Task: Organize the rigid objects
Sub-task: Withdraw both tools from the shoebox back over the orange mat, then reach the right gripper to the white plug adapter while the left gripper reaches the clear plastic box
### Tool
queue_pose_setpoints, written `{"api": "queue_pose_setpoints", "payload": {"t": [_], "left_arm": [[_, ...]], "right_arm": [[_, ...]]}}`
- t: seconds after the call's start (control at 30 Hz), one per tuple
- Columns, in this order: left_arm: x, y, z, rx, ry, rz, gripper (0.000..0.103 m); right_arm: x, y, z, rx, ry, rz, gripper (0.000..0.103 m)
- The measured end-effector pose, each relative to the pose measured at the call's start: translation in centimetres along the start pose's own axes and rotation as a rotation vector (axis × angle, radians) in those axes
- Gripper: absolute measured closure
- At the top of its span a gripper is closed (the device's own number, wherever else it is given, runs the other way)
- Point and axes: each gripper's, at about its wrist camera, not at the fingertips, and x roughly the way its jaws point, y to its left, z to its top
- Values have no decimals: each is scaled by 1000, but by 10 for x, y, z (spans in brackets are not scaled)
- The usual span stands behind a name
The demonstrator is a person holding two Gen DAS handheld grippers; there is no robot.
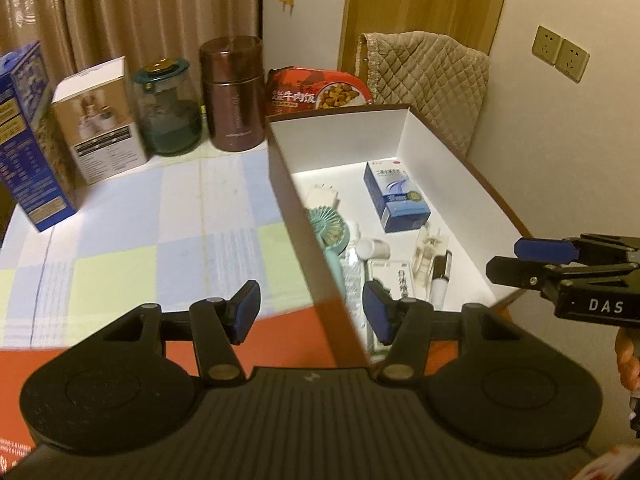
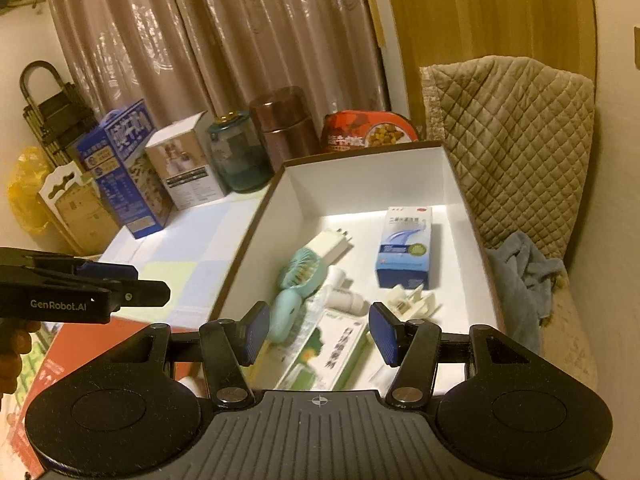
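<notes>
A white-lined open box [image 1: 404, 136] [image 2: 372, 176] stands on the table's right side. In it lie a blue medicine box [image 1: 396, 196] [image 2: 406, 246], a mint hand fan [image 1: 325, 232] [image 2: 298, 276], a white plug [image 2: 334, 242], a small white bottle [image 2: 344, 300], a green-and-white carton [image 2: 332, 354] and a clear clip [image 1: 426, 252]. My left gripper [image 1: 310, 316] is open and empty, straddling the box's near-left wall. My right gripper [image 2: 318, 334] is open and empty above the box's near end; it also shows in the left wrist view [image 1: 516, 258].
Along the table's far edge stand a blue carton [image 1: 28, 140], a white box [image 1: 100, 120], a teal glass jar [image 1: 168, 108], a brown flask [image 1: 234, 92] and a red meal pack [image 1: 320, 92]. A quilted chair [image 2: 516, 140] stands right of the box. A checked cloth [image 1: 160, 220] covers the table.
</notes>
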Motion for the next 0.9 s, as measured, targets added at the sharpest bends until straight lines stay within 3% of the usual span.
{"api": "queue_pose_setpoints", "payload": {"t": [0.43, 0.9], "left_arm": [[-33, 27, -61, -33, 39, 25, 50], [-32, 72, -120, -128, 136, 92, 50]], "right_arm": [[-9, 55, -46, -25, 46, 84, 51], [23, 96, -83, -67, 146, 121, 51]]}}
